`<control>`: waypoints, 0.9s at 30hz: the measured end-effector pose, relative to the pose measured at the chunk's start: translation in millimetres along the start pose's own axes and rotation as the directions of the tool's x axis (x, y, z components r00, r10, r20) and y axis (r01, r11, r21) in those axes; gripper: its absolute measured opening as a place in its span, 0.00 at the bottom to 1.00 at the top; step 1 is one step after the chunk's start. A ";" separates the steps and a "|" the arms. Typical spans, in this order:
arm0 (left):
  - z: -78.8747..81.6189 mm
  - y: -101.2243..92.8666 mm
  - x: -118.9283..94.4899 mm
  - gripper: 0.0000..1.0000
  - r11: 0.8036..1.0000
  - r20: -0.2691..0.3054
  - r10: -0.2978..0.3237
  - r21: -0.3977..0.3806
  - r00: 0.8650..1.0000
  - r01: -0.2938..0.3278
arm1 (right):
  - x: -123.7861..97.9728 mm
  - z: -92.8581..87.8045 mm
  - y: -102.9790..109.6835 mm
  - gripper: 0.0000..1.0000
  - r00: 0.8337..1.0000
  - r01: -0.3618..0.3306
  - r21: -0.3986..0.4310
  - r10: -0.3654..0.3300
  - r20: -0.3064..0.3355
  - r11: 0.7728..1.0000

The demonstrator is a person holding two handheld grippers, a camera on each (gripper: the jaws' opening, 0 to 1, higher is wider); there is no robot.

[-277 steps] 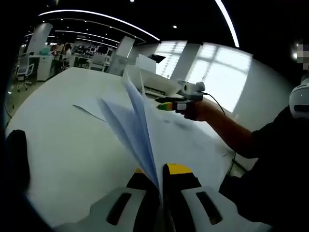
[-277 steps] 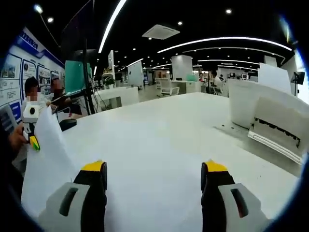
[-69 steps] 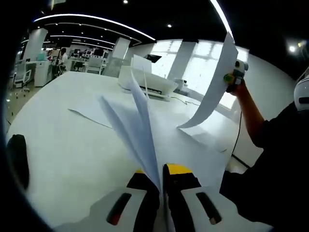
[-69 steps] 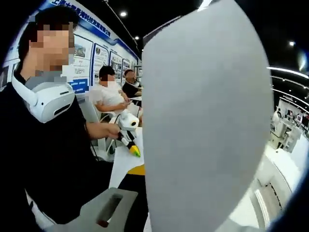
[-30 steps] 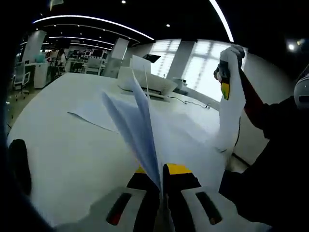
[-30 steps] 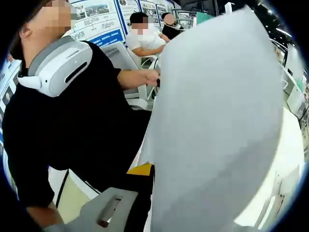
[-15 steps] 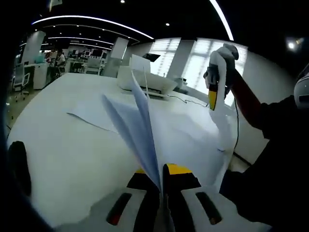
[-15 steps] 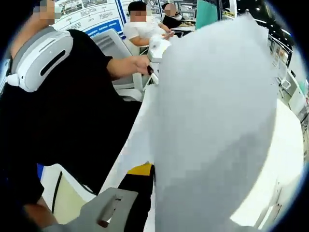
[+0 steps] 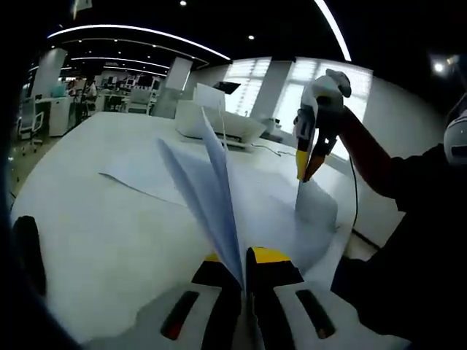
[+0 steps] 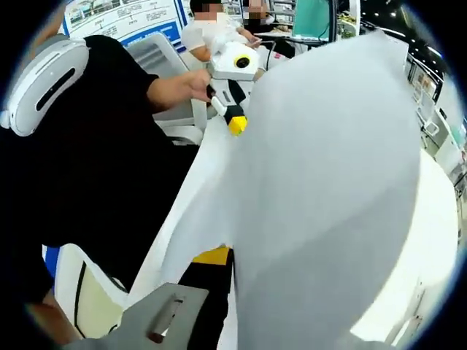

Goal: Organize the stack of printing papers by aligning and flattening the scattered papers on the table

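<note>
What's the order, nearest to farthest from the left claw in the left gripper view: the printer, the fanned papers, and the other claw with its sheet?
1. Fanned papers: pinched in the left claw, rising straight ahead.
2. Right claw: ahead to the right, pointing down, holding a single sheet.
3. Printer: at the table's far end, upper centre.

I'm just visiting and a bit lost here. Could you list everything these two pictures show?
Held sheets: a few, white, fanned upright in the left gripper.
Single sheet: one, white, held by the right gripper.
Flat sheets: white, lying on the table.
Table: one, white.
Printer: one, white, far table edge.
Seated people: two, background.
Left gripper: yellow-tipped jaws closed on sheets.
Right gripper: pointing down, pinching its sheet.
</note>
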State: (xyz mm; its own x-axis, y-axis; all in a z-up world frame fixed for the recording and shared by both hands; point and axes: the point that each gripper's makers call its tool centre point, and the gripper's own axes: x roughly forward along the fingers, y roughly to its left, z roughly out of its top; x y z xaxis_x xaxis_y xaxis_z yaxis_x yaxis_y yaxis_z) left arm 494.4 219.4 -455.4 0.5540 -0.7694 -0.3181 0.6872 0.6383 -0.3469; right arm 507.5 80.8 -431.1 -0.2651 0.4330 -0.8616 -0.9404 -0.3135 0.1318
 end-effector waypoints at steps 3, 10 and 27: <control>-0.6 -1.5 0.4 0.08 1.000 -0.003 -0.006 0.008 1.000 0.006 | 6.9 0.9 -4.6 0.00 1.000 0.001 -0.008 -0.001 -0.015 1.000; 1.4 -3.0 -0.5 0.08 1.000 0.002 -0.012 0.007 1.000 0.012 | 24.8 -2.5 -15.5 0.00 0.998 0.000 -0.008 0.000 -0.068 1.000; 7.1 -10.2 -4.7 0.10 0.999 0.019 -0.044 0.013 0.999 0.044 | 51.6 -0.4 -22.5 0.00 0.991 0.007 -0.012 -0.008 -0.136 1.000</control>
State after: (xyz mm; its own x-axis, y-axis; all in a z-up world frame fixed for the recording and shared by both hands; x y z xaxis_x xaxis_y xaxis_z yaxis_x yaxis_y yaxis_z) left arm 488.1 216.3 -444.1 0.5321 -0.7969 -0.2860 0.7169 0.6037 -0.3487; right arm 515.0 109.8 -478.7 -0.2260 0.3169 -0.9211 -0.9395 -0.3206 0.1203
